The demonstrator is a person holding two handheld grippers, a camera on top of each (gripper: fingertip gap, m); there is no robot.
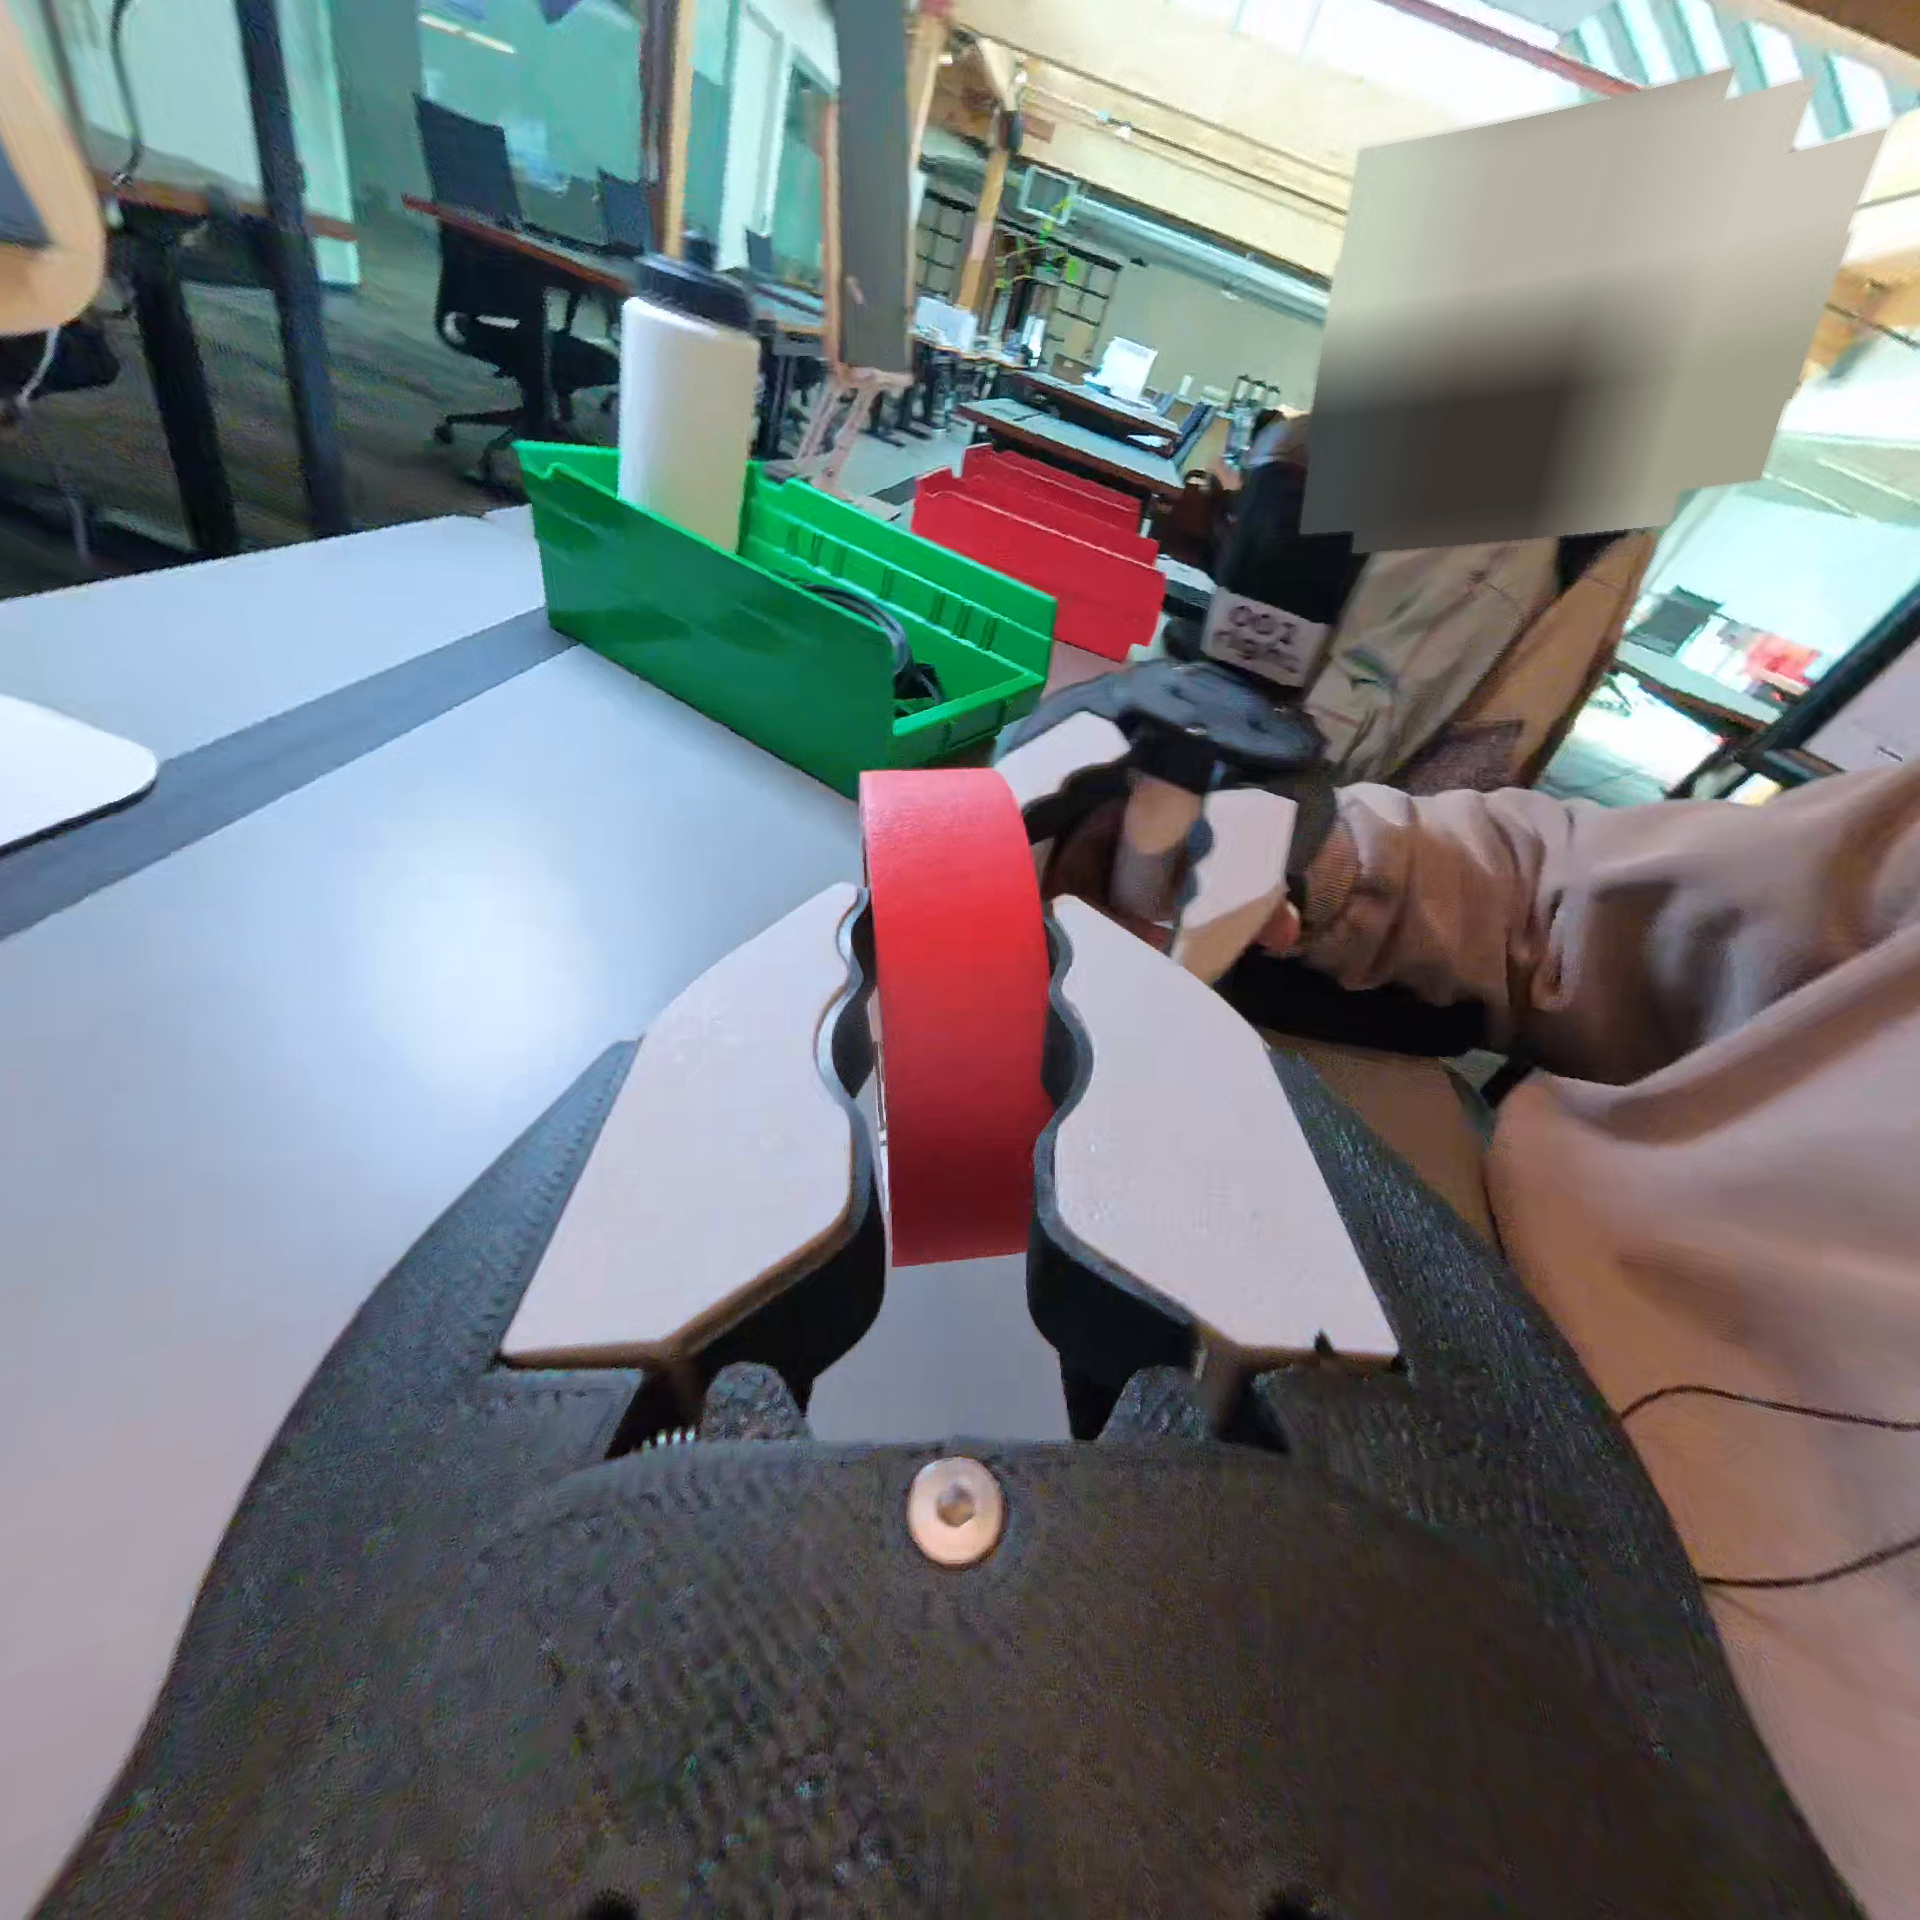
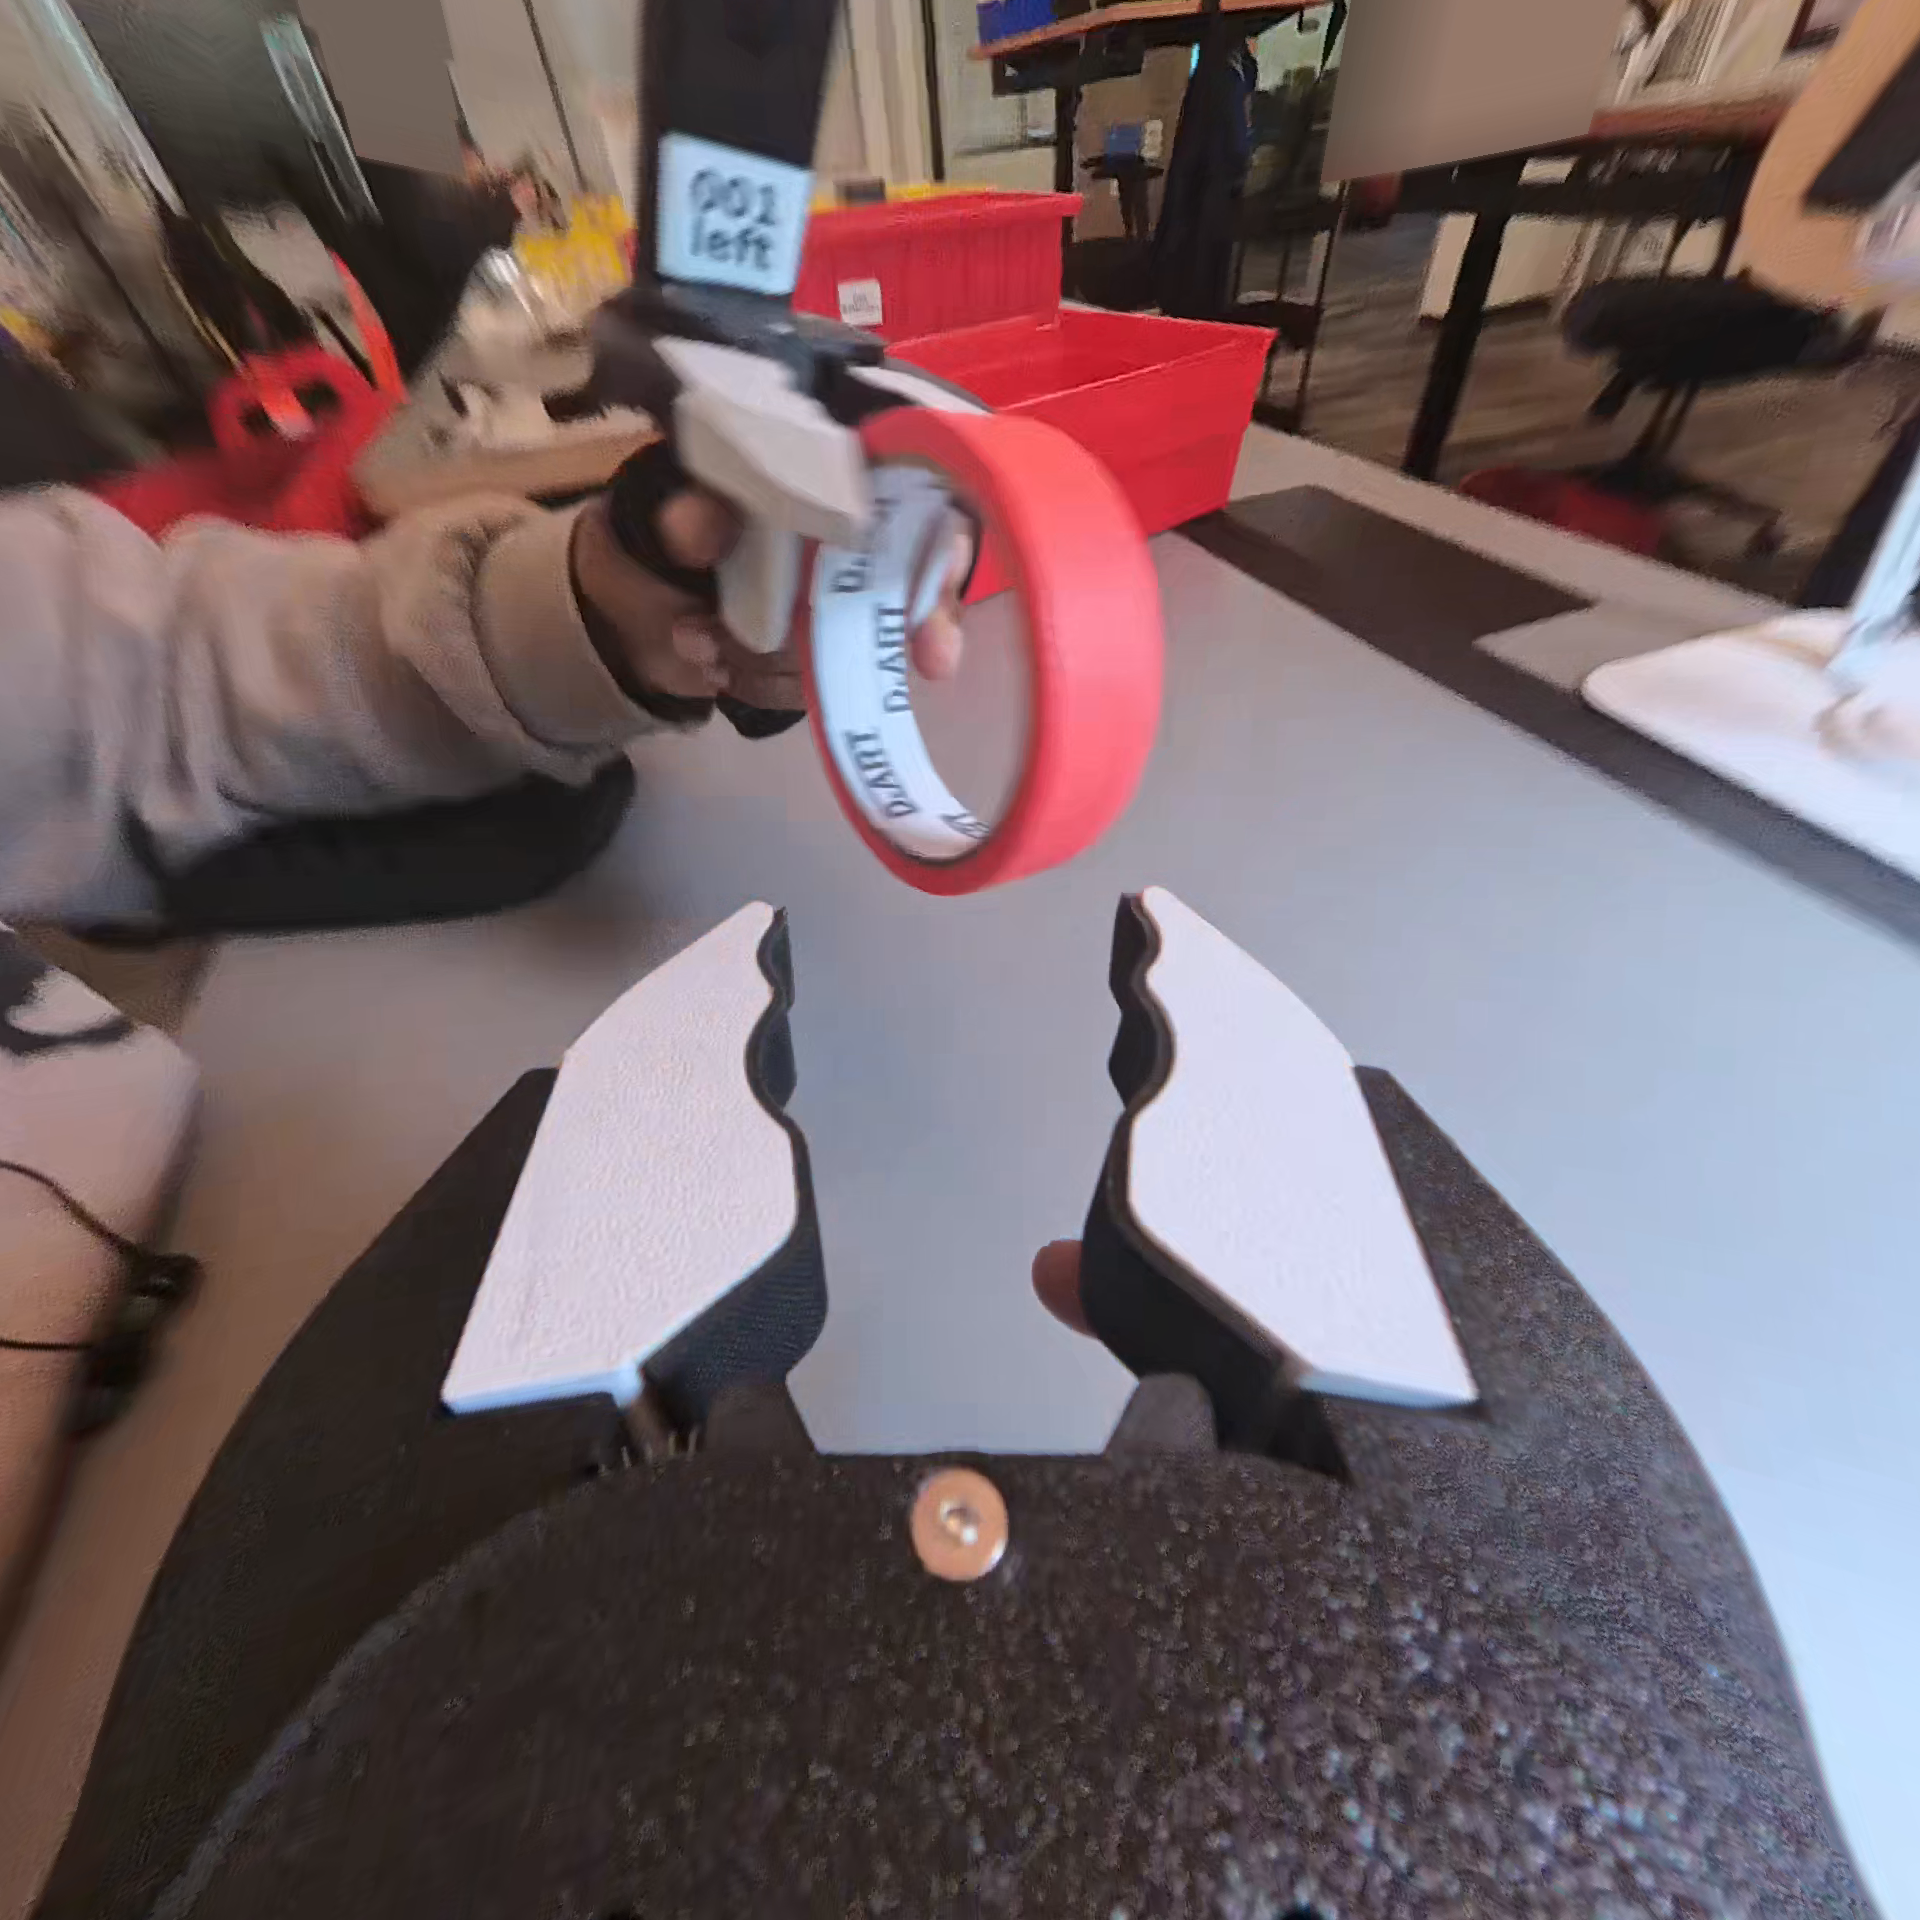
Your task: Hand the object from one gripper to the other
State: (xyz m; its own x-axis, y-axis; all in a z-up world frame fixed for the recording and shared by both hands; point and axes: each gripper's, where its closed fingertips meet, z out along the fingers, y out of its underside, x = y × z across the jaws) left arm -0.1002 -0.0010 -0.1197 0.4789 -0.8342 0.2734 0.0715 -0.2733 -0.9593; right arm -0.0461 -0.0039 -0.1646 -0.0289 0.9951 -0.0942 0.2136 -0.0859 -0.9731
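Nearest the lens, the right gripper (image 2: 951,925) is seen with jaws spread and empty. Just beyond its tips, the red tape roll (image 2: 1023,644) is held clamped by the left gripper (image 1: 956,1039) above the table (image 2: 1351,935). Transfer is judged pending: grasp and release remain.

The object was a roll of red tape (image 1: 961,1018) with a white inner core bearing printed writing, standing on edge and raised clear of the grey bench (image 1: 364,935). The left gripper (image 1: 951,935) clamped its band at one side. Its open ring hung tilted, just beyond the spread right gripper (image 2: 951,920).
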